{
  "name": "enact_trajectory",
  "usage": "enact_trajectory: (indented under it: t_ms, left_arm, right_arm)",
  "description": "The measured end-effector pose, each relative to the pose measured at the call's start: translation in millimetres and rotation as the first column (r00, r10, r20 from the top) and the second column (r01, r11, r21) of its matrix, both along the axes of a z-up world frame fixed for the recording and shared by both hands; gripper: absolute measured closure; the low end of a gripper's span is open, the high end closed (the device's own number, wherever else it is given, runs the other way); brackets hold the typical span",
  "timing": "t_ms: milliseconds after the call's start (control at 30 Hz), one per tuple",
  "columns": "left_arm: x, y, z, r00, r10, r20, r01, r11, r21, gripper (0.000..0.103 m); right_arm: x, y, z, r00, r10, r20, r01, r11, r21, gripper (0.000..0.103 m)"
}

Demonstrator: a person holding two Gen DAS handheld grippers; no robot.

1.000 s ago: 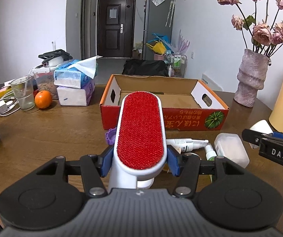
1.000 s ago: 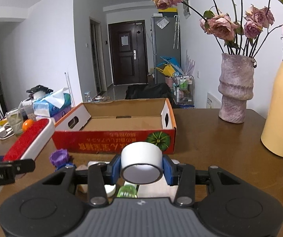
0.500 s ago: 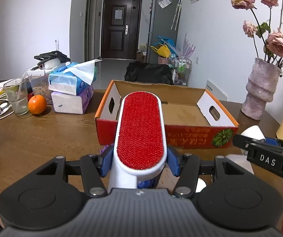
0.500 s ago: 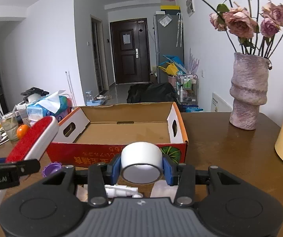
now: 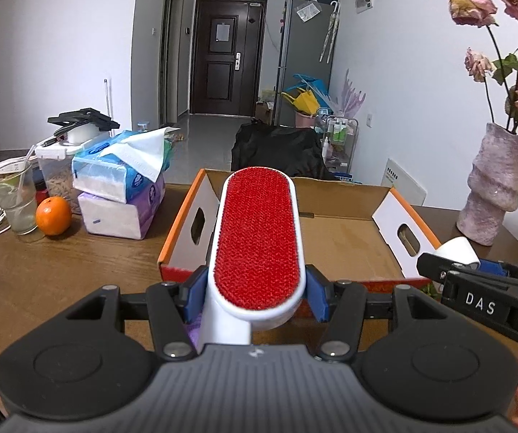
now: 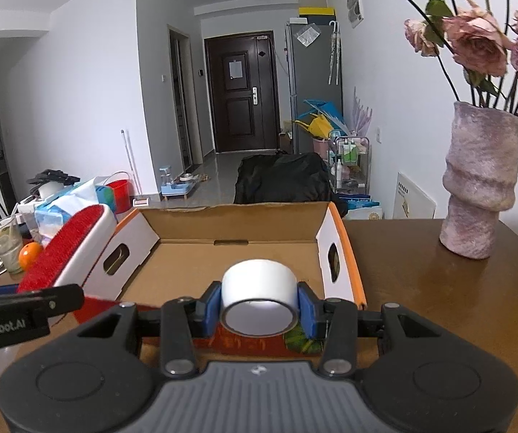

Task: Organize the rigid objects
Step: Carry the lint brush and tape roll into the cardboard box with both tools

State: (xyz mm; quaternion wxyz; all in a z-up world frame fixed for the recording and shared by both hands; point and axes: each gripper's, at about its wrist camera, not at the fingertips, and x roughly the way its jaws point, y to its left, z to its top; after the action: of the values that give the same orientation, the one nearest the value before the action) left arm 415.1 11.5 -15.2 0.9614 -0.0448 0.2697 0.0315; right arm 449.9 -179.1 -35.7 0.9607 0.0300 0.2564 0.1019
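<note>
In front of the cardboard box (image 5: 342,241), in the left wrist view, the left gripper (image 5: 255,294) is squeezed tight on a lint brush (image 5: 257,238) with a red fuzzy face. The brush points up and over the near wall of the box. A second ago the box sat farther off and small bottles lay on the table below. Now the box looks bigger and closer and the bottles are out of sight, so the brush has been carried toward the box. Left of the box sit tissue packs (image 5: 121,187) and an orange (image 5: 53,215). Right of the box stands a vase (image 5: 495,187).

Over the near edge of the box (image 6: 239,249), in the right wrist view, the right gripper (image 6: 259,306) is clamped on a white roll of tape (image 6: 259,296). The roll has come closer too, and the box floor now shows behind it. The brush (image 6: 67,249) is at the box's left wall. I think both things are nearly ready to go into the box, which looks empty.
</note>
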Motion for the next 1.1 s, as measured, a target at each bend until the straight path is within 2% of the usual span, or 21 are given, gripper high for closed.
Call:
enact_trajectory:
  t_ms: [633, 1100]
  left_arm:
    - [70.8, 3.5, -7.3, 1.0, 0.003, -0.009, -0.003, 1.0, 0.022, 0.046]
    - [110.4, 2.6, -14.9, 0.999, 0.01, -0.035, -0.009, 0.999, 0.047, 0.046]
  right_arm:
    - [64.5, 16.9, -1.8, 1.0, 0.024, -0.018, -0.025, 0.999, -0.046, 0.061]
    - [100.0, 19.1, -14.9, 0.998, -0.008, -0.067, 0.003, 0.998, -0.068, 0.061]
